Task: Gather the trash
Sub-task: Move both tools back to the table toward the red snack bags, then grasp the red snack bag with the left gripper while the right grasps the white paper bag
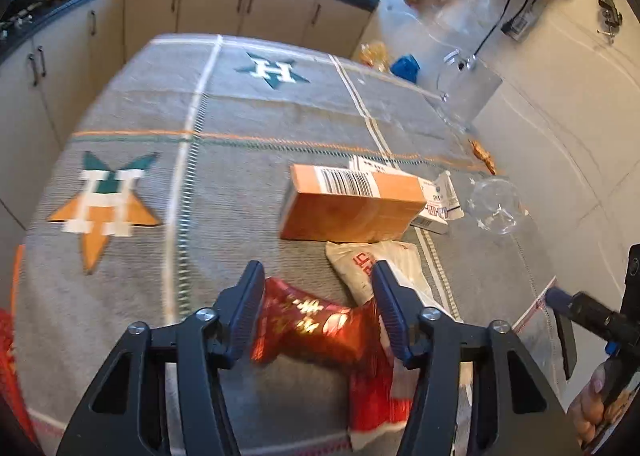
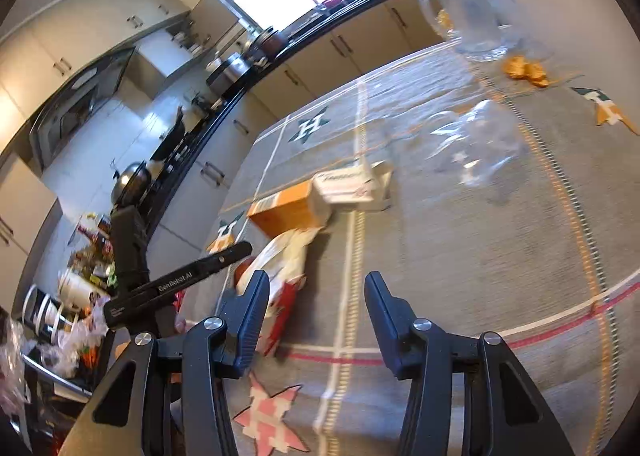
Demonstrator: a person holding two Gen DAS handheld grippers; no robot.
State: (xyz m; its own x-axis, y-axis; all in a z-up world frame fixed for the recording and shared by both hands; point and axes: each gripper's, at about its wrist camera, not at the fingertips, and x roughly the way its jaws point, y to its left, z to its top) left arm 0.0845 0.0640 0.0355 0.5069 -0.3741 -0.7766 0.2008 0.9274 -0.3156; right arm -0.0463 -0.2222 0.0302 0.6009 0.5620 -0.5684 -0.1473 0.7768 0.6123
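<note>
Both tongs are released: left gripper (image 1: pixel 318 298) straddles a red wrapper (image 1: pixel 320 326) at frame bottom; right gripper (image 2: pixel 312 306) hovers over the cloth (image 2: pixel 460 256).

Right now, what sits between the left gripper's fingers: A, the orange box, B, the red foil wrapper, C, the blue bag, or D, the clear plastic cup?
B: in the left wrist view the red foil wrapper lies between the open fingers of the left gripper, while the orange box sits farther ahead on the cloth.
</note>
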